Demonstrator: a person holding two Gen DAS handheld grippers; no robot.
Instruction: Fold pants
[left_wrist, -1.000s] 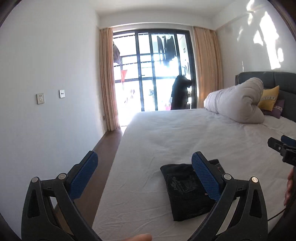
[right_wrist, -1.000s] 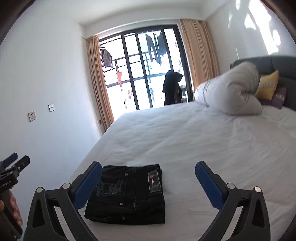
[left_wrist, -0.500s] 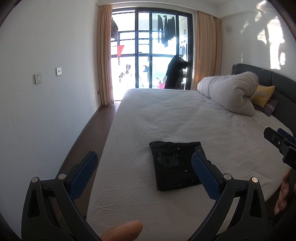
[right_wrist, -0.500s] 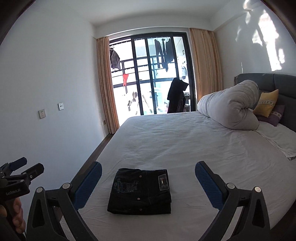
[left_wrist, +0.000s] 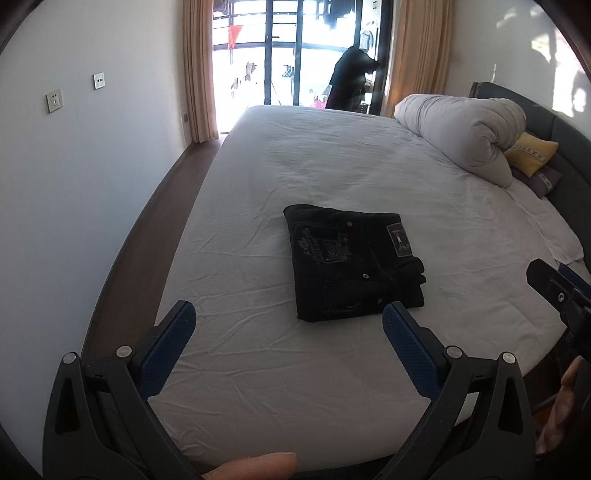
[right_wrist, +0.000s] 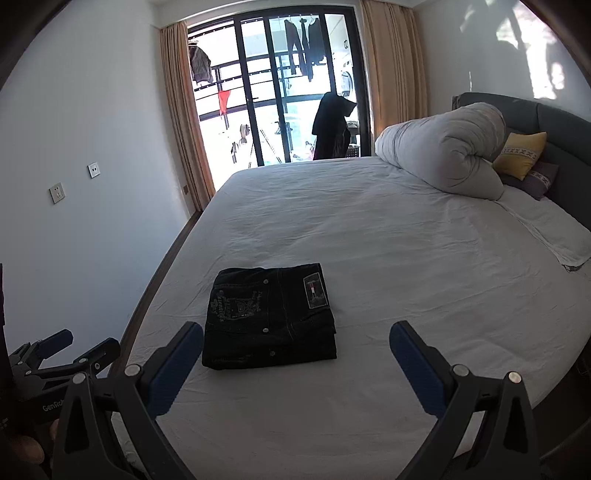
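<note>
The black pants (left_wrist: 352, 262) lie folded into a compact rectangle on the white sheet of the bed (left_wrist: 332, 166), toward the bed's left side and nearer its front edge than the far one. Pale embroidered lettering and a crest cover the upper panel; in the right wrist view the curved word reads roughly "Valentines", though the smaller script beside it is too fine to read. A rectangular patch (right_wrist: 316, 291) with a small red-and-white mark sits at the pants' right edge, and metal rivets dot the cloth. The left gripper (left_wrist: 286, 345) hangs above the front part of the bed with its blue-padded jaws wide apart, holding nothing, just short of the pants' near edge. The right gripper (right_wrist: 295, 356) is likewise spread and empty, the pants lying between its fingers in that view. On the left gripper's body, seen at the lower left of the right wrist view, partial white letters "GenRo" show. A rolled grey duvet (right_wrist: 443, 158) rests against the dark headboard with a yellow cushion (right_wrist: 521, 155) beside it. Wide bare sheet surrounds the pants on all sides; a strip of dark floor (left_wrist: 147, 229) runs between bed and wall.
</note>
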